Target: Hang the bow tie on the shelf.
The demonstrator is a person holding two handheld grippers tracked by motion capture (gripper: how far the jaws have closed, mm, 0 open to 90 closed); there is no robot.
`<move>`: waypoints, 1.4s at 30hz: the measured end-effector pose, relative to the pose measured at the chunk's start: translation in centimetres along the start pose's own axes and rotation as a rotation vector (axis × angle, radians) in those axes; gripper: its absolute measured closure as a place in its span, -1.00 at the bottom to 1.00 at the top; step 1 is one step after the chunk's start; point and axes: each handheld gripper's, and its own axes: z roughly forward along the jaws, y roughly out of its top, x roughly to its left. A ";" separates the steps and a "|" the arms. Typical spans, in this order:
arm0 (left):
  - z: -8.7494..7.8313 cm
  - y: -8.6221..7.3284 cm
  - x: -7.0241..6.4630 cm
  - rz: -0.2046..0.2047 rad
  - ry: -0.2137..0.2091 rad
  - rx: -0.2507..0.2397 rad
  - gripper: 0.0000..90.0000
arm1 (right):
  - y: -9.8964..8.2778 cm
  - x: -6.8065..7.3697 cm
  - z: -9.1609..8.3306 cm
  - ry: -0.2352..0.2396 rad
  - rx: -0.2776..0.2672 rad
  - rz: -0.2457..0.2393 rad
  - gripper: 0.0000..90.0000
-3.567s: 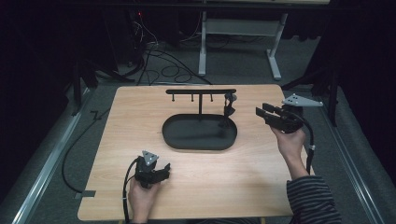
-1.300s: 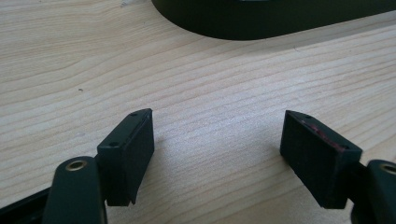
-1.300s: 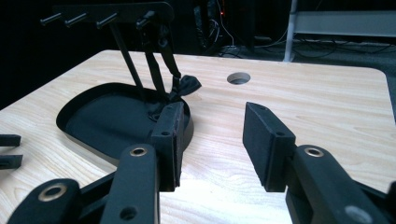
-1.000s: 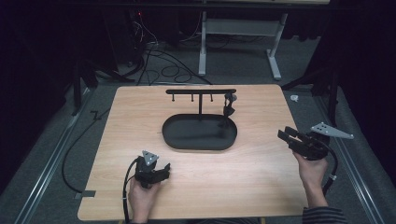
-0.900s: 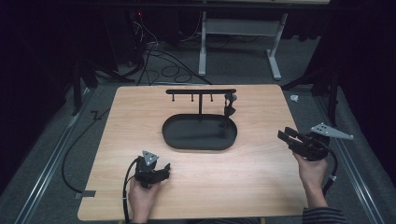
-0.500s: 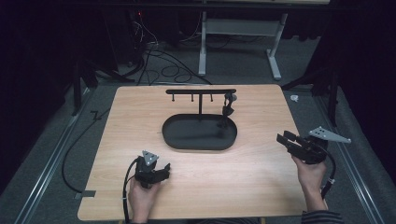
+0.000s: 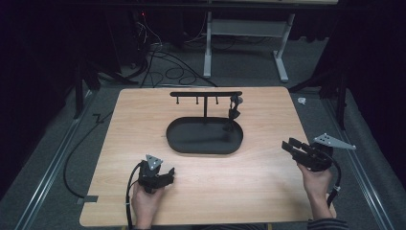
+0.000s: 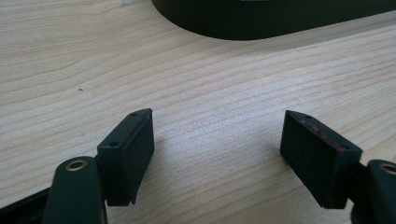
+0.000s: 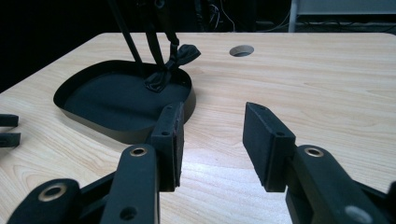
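Note:
A black oval tray [image 7: 191, 143] lies mid-table, and a black T-shaped rack [image 7: 206, 94] with small hooks rises from its far side. From the rack's right end hangs a black bow tie [image 7: 233, 113] on its strap; in the right gripper view the bow tie [image 9: 170, 65] reaches down to the tray [image 9: 93, 100]. My left gripper [image 7: 168, 173] rests on the wood near the front edge, open, with bare table between its jaws [image 8: 217, 135]. Over the table's right edge my right gripper [image 7: 290, 145] is held open and holds nothing [image 9: 214, 113], pointing toward the tray.
The wooden table [image 7: 143, 120] has a round cable hole [image 9: 241, 50] beyond the tray. A grey carpeted floor with cables, a white desk frame [image 7: 244, 43] and dark stands surround it. The left gripper's jaw tips [image 9: 7, 130] show at the left edge of the right gripper view.
The right hand has come from beside the rack's right end back toward the near right side of the table, and has drifted only slightly over the last second. The left gripper stayed put.

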 end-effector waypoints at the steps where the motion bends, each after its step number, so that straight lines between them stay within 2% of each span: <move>1: 0.0 0.0 0.0 0.000 0.000 0.000 -0.41 | -0.1 0.0 0.0 0.000 0.001 0.003 0.34; 28: 0.0 0.0 0.0 0.001 0.000 0.000 -0.41 | -1.4 0.0 1.4 -0.002 0.032 0.012 0.34; 42: 0.0 0.0 0.0 0.001 0.000 0.000 -0.41 | -2.5 0.0 2.8 -0.008 0.070 0.018 0.34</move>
